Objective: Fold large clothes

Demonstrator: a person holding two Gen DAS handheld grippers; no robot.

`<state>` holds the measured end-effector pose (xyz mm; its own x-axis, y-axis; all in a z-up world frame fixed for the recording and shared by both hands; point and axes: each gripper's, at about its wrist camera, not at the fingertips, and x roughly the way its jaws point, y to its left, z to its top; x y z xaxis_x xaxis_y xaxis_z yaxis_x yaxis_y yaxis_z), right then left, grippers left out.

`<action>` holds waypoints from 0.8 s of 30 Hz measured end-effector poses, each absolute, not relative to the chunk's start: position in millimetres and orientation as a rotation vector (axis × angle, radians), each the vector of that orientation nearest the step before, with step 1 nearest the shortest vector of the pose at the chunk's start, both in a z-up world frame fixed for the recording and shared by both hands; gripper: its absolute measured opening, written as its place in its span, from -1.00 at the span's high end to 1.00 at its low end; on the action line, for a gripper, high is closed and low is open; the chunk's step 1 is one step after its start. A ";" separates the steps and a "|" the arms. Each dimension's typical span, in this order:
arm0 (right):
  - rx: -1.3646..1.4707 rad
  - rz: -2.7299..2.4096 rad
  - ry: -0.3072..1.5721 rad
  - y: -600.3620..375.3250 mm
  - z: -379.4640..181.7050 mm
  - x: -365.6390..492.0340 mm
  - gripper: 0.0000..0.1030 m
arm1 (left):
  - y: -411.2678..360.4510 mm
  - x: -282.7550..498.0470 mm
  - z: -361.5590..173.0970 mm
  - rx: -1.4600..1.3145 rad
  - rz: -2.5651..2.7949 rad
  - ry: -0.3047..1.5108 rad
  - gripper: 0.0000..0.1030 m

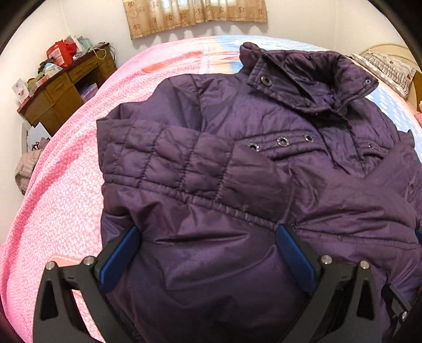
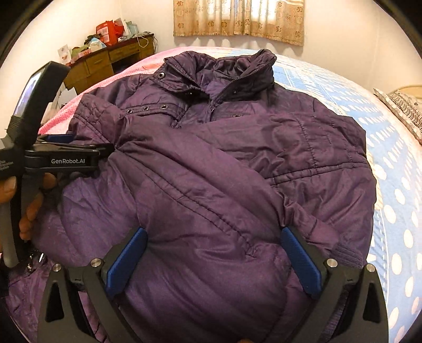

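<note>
Purple jacket [image 1: 237, 163], sleeves crossed inward for folding; left tongs [image 1: 208, 253] and right tongs [image 2: 215, 258] spread wide, straddling its hem.

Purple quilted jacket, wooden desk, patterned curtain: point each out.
Purple quilted jacket [image 2: 211, 163]: right wrist view, on the folded-over sleeve.
Wooden desk [image 1: 63, 92]: left wrist view, on a drawer front.
Patterned curtain [image 2: 237, 23]: right wrist view, on its middle fabric.

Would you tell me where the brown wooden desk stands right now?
The brown wooden desk stands against the wall at upper left in both wrist views, beyond the pink bedspread, left of the purple padded jacket.
</note>
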<state>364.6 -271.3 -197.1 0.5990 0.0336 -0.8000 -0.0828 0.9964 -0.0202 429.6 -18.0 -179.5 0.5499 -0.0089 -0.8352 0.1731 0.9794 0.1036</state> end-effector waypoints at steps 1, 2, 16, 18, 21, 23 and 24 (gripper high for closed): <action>-0.061 0.065 0.928 -270.3 -197.3 365.3 -0.97 | -19.7 432.8 -180.6 0.181 -0.108 0.986 -1.00; -0.062 0.064 0.929 -270.0 -197.5 365.6 -0.97 | -21.1 432.3 -181.1 0.184 -0.106 0.986 -1.00; -0.066 0.061 0.926 -269.1 -198.4 366.2 -0.98 | -18.1 433.2 -180.2 0.178 -0.106 0.990 -1.00; -0.066 0.061 0.925 -269.2 -198.3 366.2 -0.98 | -17.6 433.4 -180.0 0.174 -0.107 0.990 -1.00; -0.065 0.060 0.926 -268.9 -198.5 366.1 -0.98 | -19.4 433.5 -178.9 0.170 -0.107 0.991 -1.00; -0.066 0.059 0.927 -268.7 -198.7 365.9 -0.98 | -17.2 433.8 -179.1 0.169 -0.107 0.991 -1.00; -0.067 0.059 0.927 -268.5 -198.7 365.9 -0.98 | -17.8 434.3 -179.1 0.169 -0.105 0.992 -1.00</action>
